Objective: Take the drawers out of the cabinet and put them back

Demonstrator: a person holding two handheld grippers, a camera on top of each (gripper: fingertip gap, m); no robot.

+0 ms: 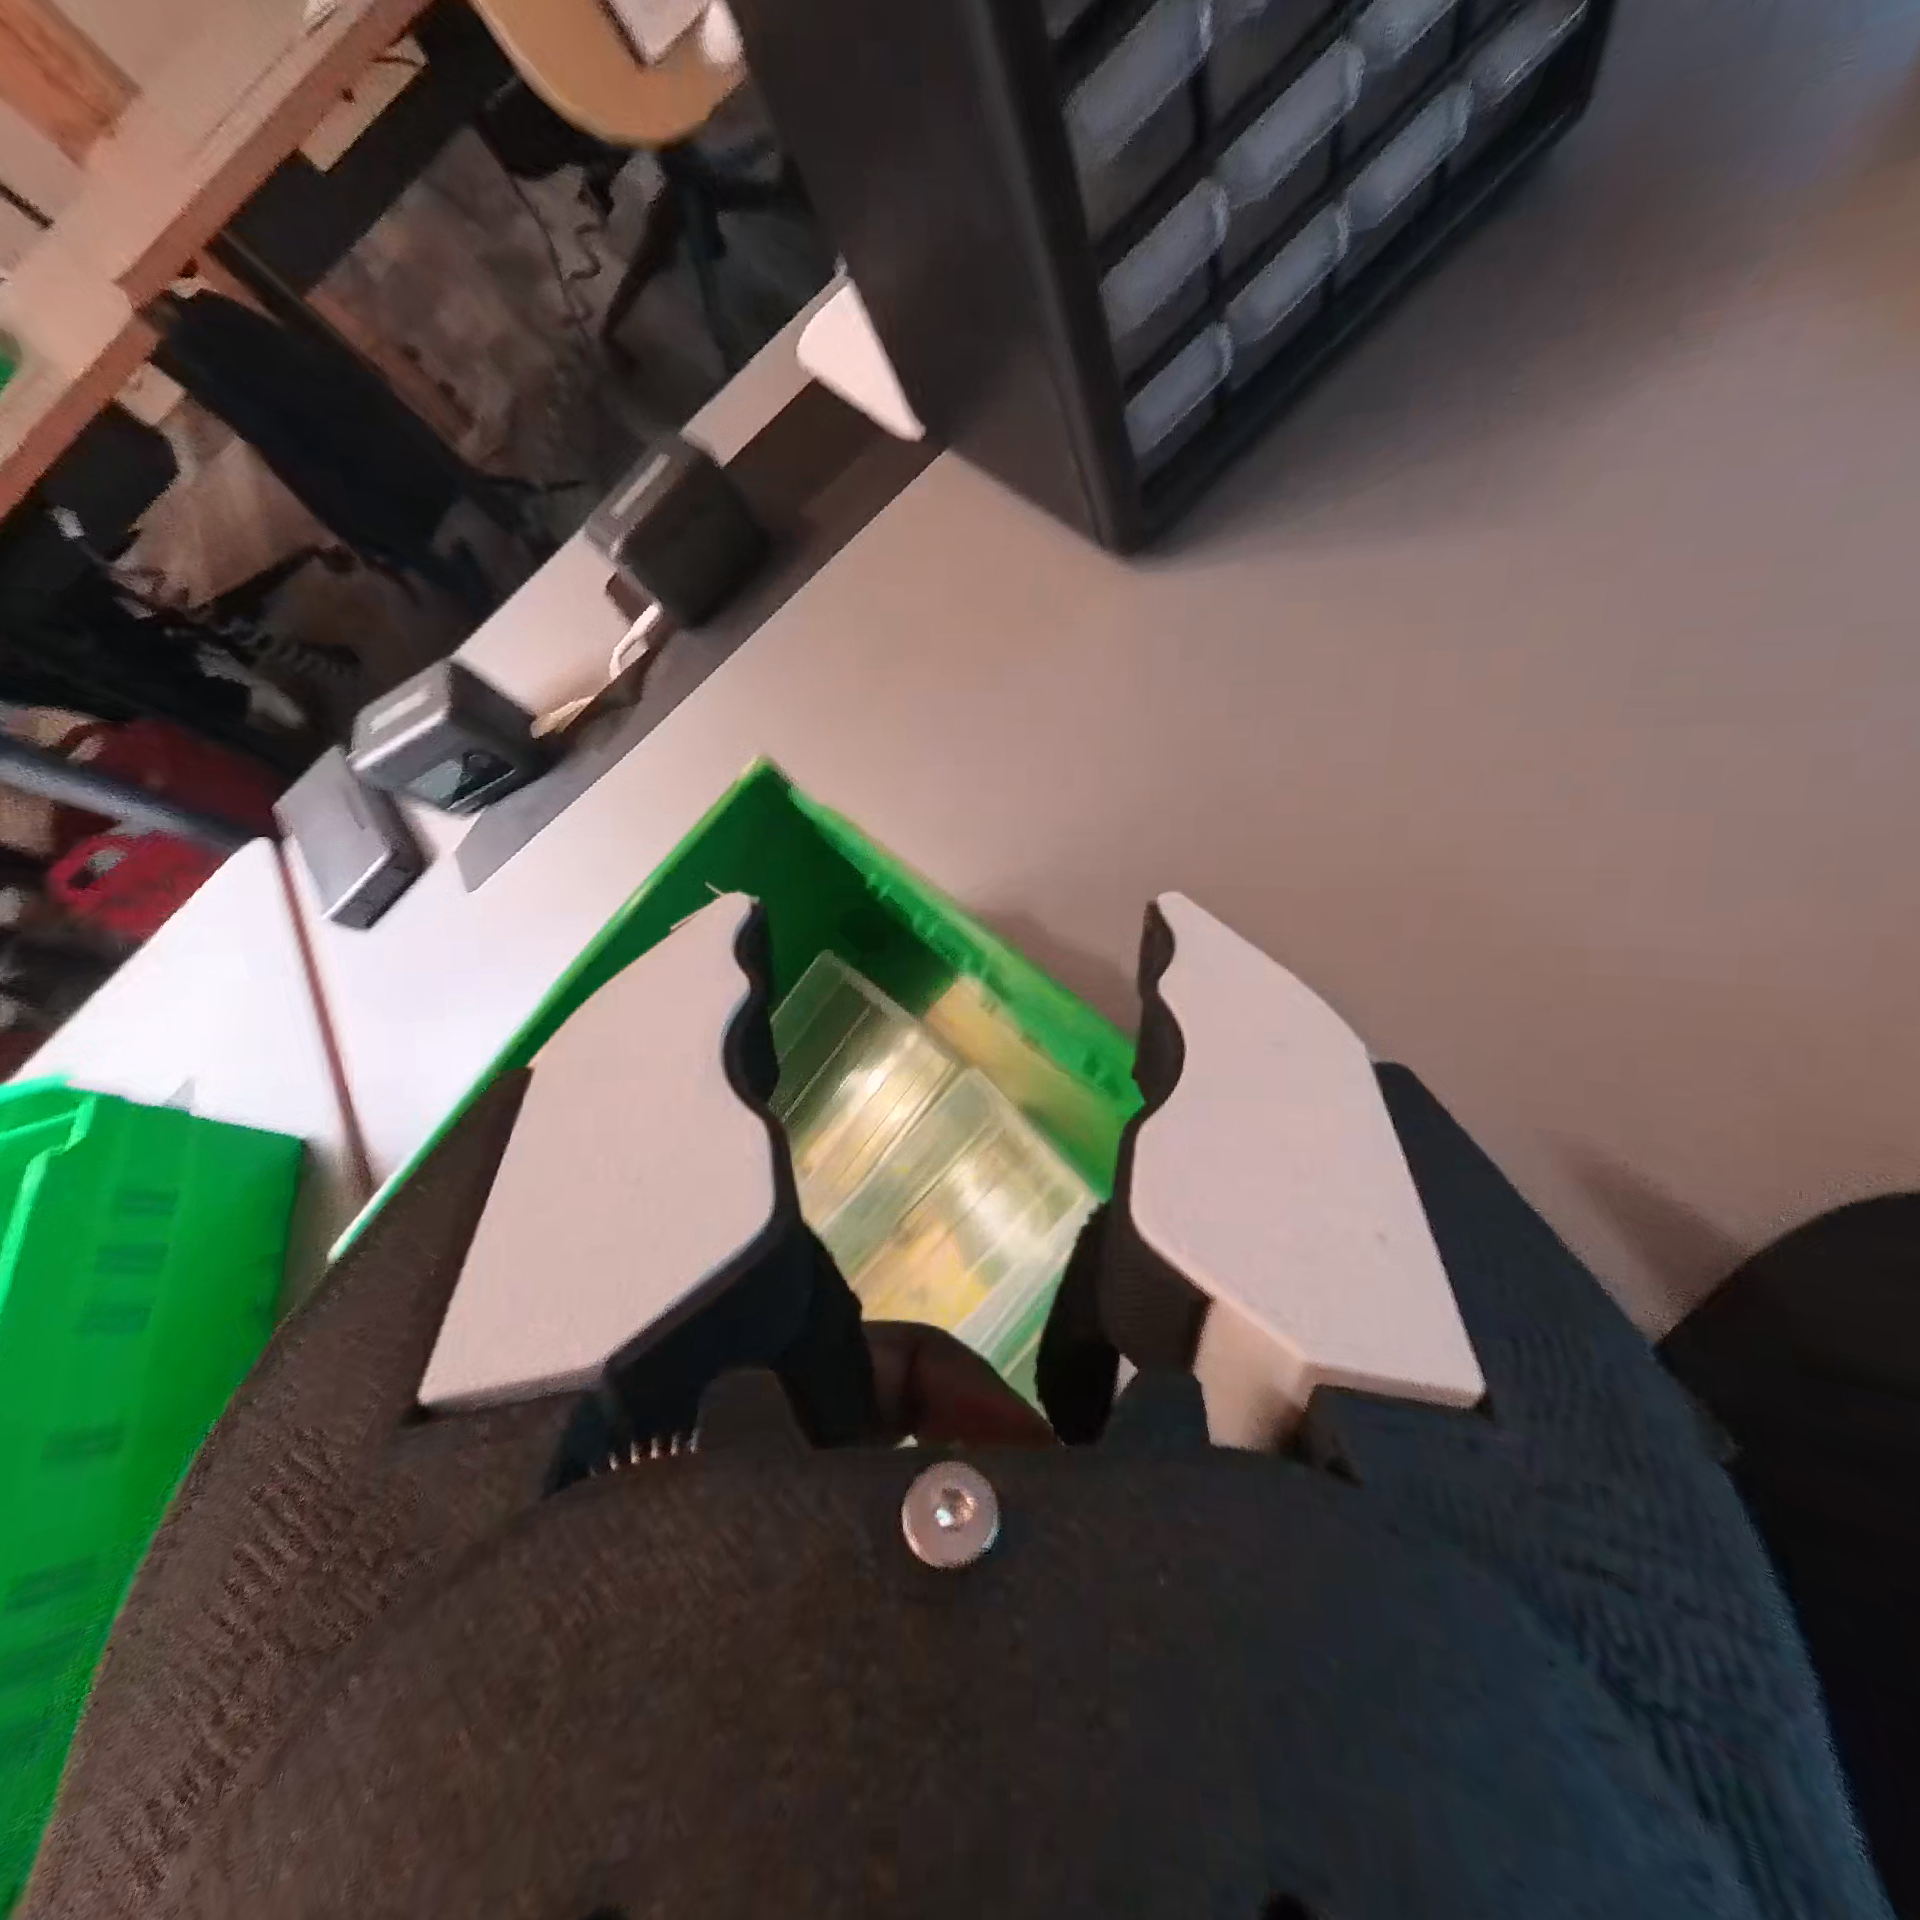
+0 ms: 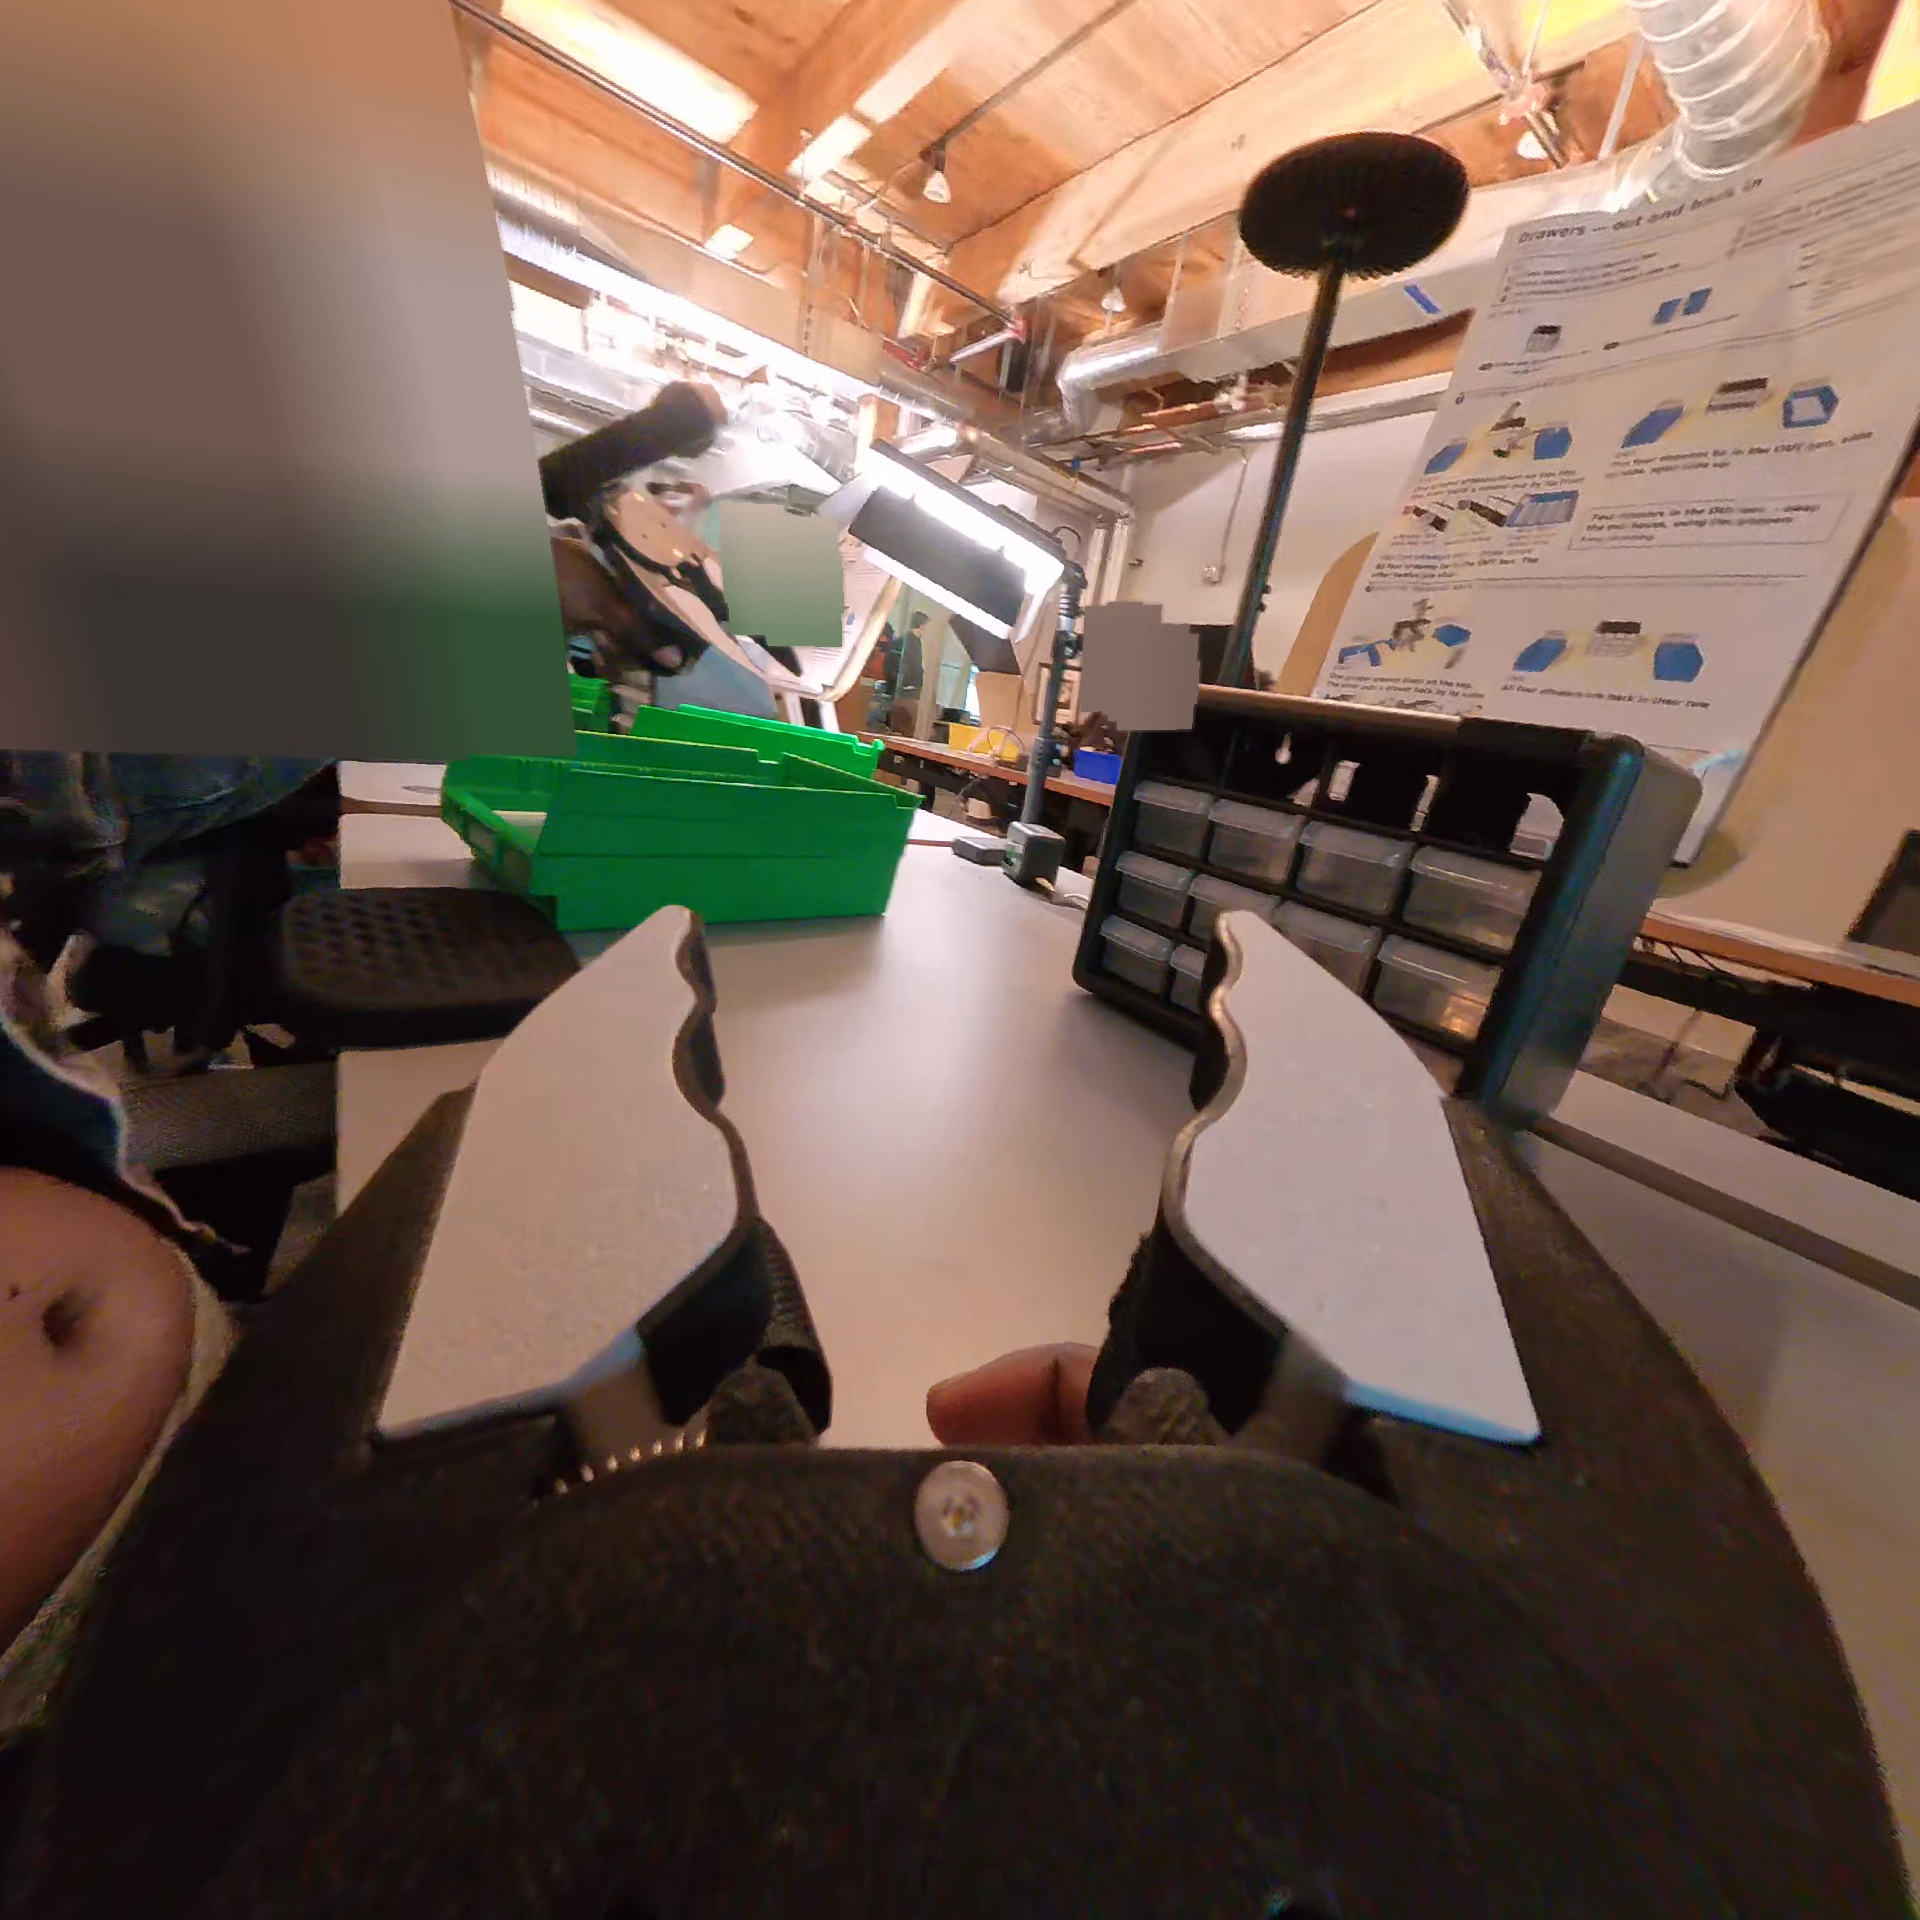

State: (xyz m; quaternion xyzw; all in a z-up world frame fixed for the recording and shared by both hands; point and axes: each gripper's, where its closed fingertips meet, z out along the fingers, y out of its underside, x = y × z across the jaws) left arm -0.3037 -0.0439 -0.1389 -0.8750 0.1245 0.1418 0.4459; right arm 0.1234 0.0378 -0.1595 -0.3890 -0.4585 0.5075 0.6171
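The black drawer cabinet [image 2: 1382, 894] stands on the grey table [image 2: 935, 1122], its top row of slots vacant and the three lower rows filled with clear drawers [image 2: 1351, 868]. In the left wrist view the cabinet [image 1: 1195, 239] sits at the far side of the table [image 1: 1455, 779], well apart from us. We hold our left gripper [image 1: 951, 925] above a green bin [image 1: 769, 831], its jaws apart and gripping nothing; clear drawers [image 1: 935, 1132] lie inside the bin below. We hold our right gripper [image 2: 961, 940] low over the bare tabletop, jaws apart and empty, the cabinet just ahead to its right. Green bins [image 2: 686, 831] sit to the left on the table. An instruction poster [image 2: 1662, 447] leans behind the cabinet, beside a black stand [image 2: 1340, 208].
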